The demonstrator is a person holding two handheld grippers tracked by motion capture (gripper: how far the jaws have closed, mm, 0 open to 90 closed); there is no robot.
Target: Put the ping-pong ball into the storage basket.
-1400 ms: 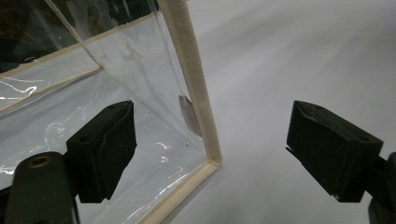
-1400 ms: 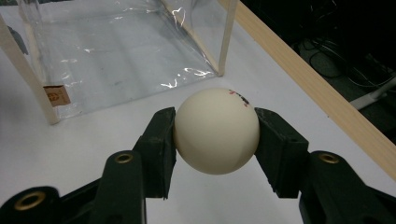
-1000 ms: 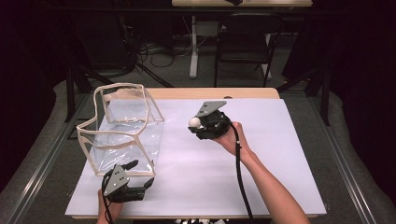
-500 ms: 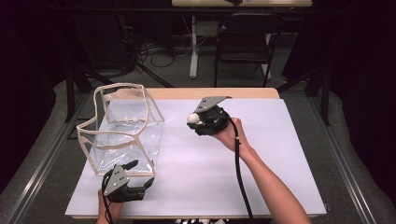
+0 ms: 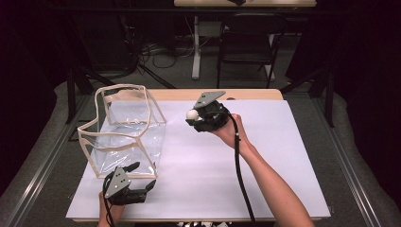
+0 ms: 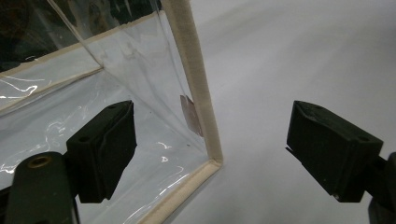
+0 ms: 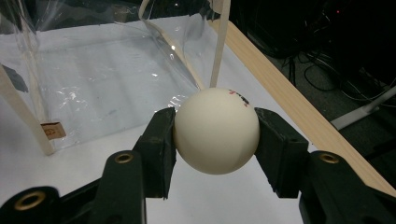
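right gripper (image 7: 215, 133) pinches white ball (image 7: 216, 131) at frame centre; left gripper (image 6: 210, 154) jaws spread around clear bag (image 6: 140, 70) corner. risk: smooth ball squirts out; ungripped bag topples.

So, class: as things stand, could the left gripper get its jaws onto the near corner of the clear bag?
Probably yes. The left gripper is open, its jaws standing either side of the clear bag's cream-edged corner seam, with nothing between them; closing should catch it. The right gripper holds the white ball apart from that corner.
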